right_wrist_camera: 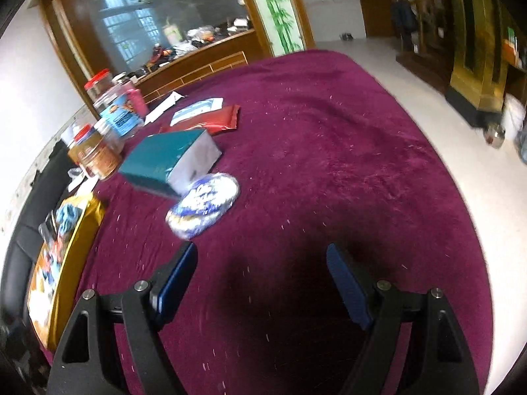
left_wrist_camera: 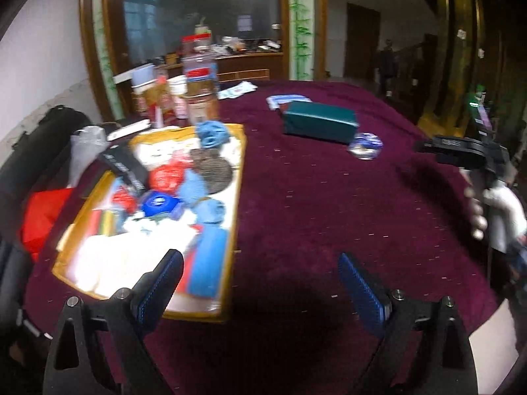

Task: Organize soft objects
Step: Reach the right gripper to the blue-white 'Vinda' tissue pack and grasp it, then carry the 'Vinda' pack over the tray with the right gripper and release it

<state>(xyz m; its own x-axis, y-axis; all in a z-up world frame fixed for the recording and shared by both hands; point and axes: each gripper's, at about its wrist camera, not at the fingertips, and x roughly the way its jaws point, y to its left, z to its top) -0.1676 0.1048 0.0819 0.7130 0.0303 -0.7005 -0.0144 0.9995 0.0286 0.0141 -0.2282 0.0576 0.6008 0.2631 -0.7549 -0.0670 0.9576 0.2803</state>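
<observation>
Both claws stood wide and empty above the maroon tablecloth [right_wrist_camera: 329, 164]: my left gripper [left_wrist_camera: 260, 283] beside the gold-rimmed tray [left_wrist_camera: 237, 197], my right gripper [right_wrist_camera: 262, 278] over bare cloth. Soft blue knitted pieces [left_wrist_camera: 210, 209] lay heaped in that tray. Beyond my right claw, a foil-wrapped round packet [right_wrist_camera: 204, 204] touched a teal box [right_wrist_camera: 164, 161]. Risk, as I judged it: frames blurred, so a hasty reach could knock the jars [right_wrist_camera: 98, 154] behind.

Soft blue and white items [left_wrist_camera: 204, 217] heaped in gold tray [left_wrist_camera: 239, 177]
</observation>
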